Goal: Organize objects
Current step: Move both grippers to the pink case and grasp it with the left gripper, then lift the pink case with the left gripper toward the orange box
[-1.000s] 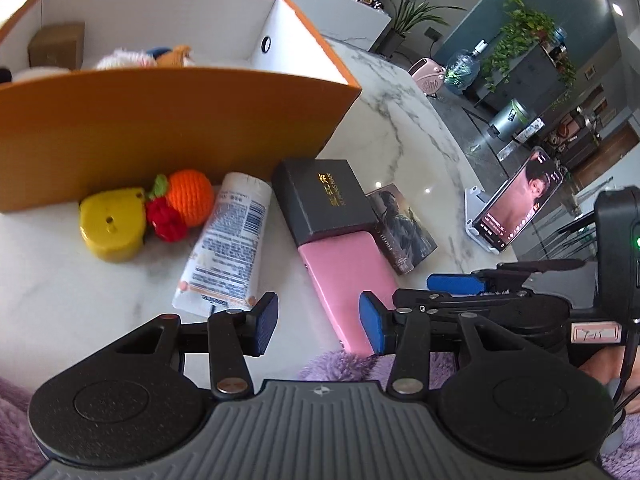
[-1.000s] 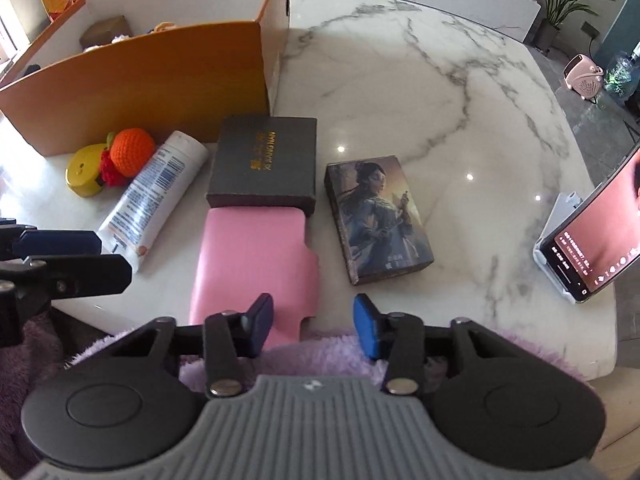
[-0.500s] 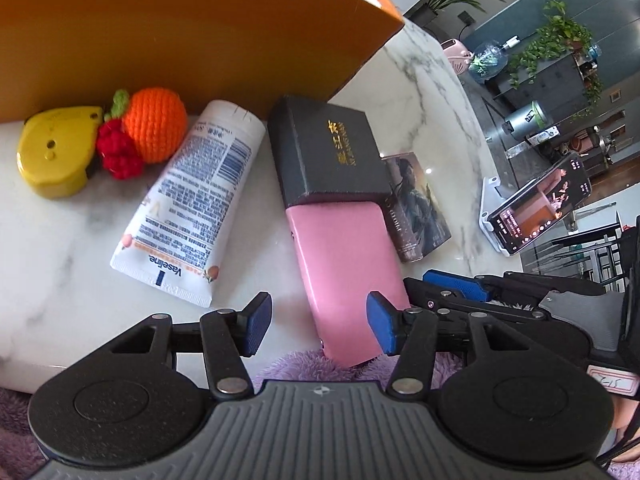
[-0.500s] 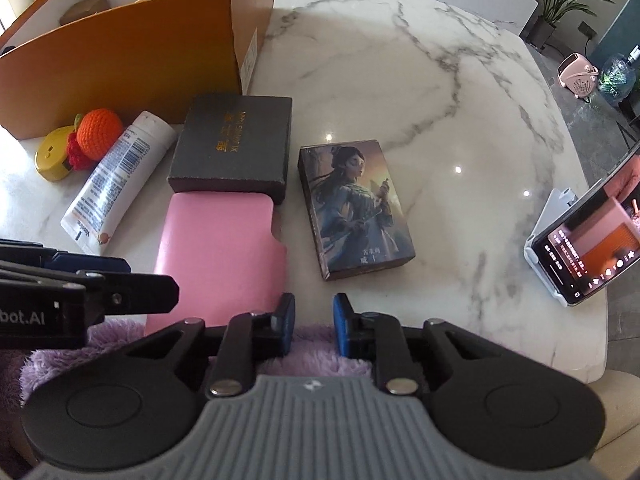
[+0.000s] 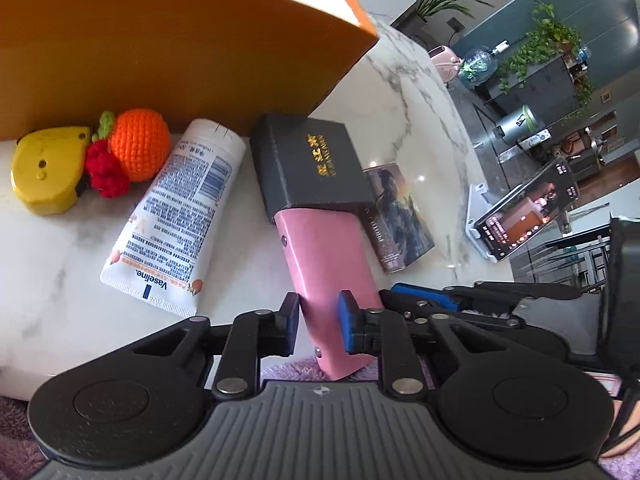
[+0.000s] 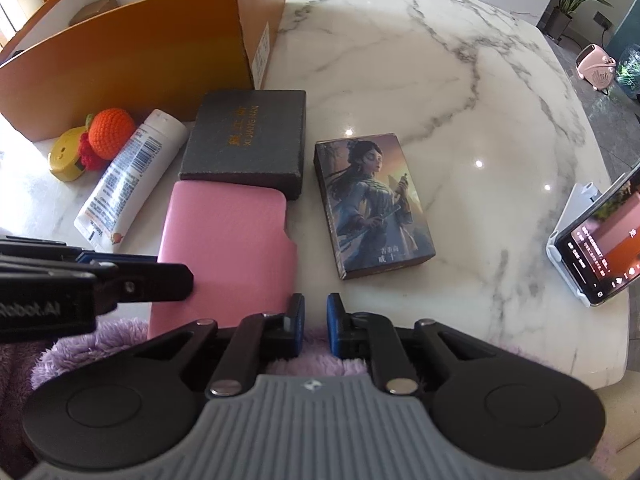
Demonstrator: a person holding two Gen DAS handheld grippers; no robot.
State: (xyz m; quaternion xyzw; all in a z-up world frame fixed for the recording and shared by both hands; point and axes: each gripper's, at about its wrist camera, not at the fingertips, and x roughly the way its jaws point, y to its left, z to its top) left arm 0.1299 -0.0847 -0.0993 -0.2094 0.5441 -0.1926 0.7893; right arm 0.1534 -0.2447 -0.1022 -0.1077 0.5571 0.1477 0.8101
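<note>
Case, pink, sits between my left hand-held gripper jaws, closing, pads at its edges. Right hand-held gripper closing, narrow gap, holds nothing, over desk edge.

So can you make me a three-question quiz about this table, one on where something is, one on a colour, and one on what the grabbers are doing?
1. Where does the white lotion tube lie?
A. inside the orange cardboard box
B. between the knitted orange toy and the black gift box
C. on the phone

2. What colour is the flat leather case at the table's near edge?
A. pink
B. green
C. black

3. What is between the left gripper fingers?
A. nothing
B. the picture card box
C. the pink case

Answers: 1 B, the tube rests on the marble beside the toy and the box. 2 A, it is plainly pink. 3 C, the closing jaws straddle the case's near end.
</note>
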